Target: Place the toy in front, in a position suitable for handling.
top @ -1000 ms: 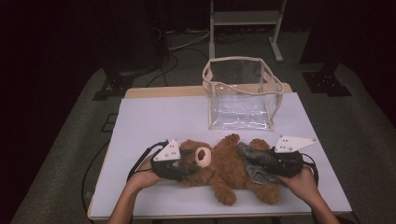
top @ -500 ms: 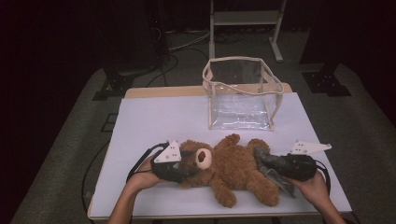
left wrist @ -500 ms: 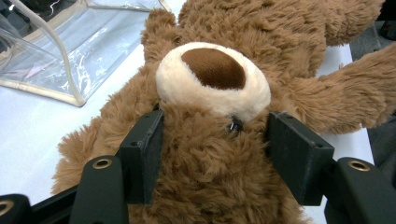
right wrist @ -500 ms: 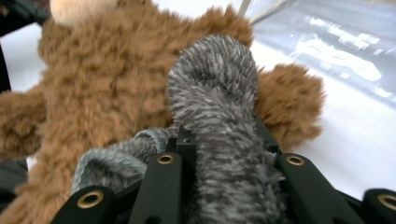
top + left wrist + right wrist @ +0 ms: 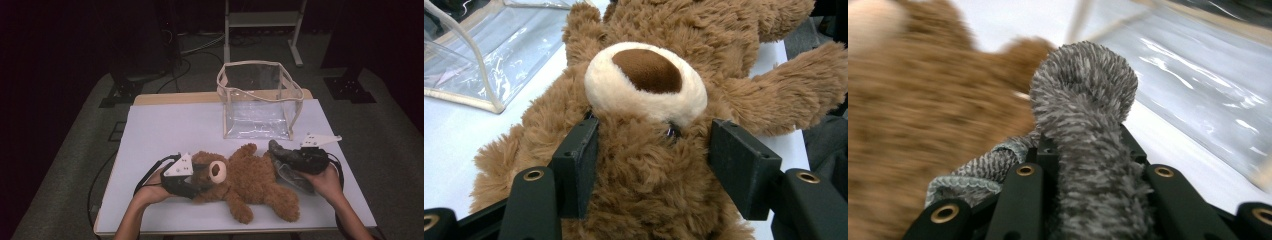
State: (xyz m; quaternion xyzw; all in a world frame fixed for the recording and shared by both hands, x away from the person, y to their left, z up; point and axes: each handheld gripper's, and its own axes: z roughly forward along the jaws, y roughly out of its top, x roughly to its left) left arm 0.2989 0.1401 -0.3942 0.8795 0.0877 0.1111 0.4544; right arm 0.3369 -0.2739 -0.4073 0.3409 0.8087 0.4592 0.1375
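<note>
A brown teddy bear (image 5: 250, 177) lies on its back on the white table (image 5: 165, 130), head to the left. My left gripper (image 5: 202, 175) is shut on its head; in the left gripper view the pads (image 5: 579, 165) press into the fur on both sides just below the cream muzzle (image 5: 646, 80). My right gripper (image 5: 280, 156) is at the bear's right side, shut on a grey fuzzy garment (image 5: 292, 175). In the right gripper view a thick fold of that garment (image 5: 1088, 125) sticks up between the jaws, with the bear (image 5: 913, 115) blurred to the left.
A clear plastic bag (image 5: 257, 102) with cream trim stands open at the back of the table, just behind the bear. Bare table lies to the left and behind the left hand. The front edge runs close under both forearms.
My right gripper has moved right and slightly down, drawing the grey garment off the bear's body toward the table's right side. The left gripper and the bear's head have stayed put.
</note>
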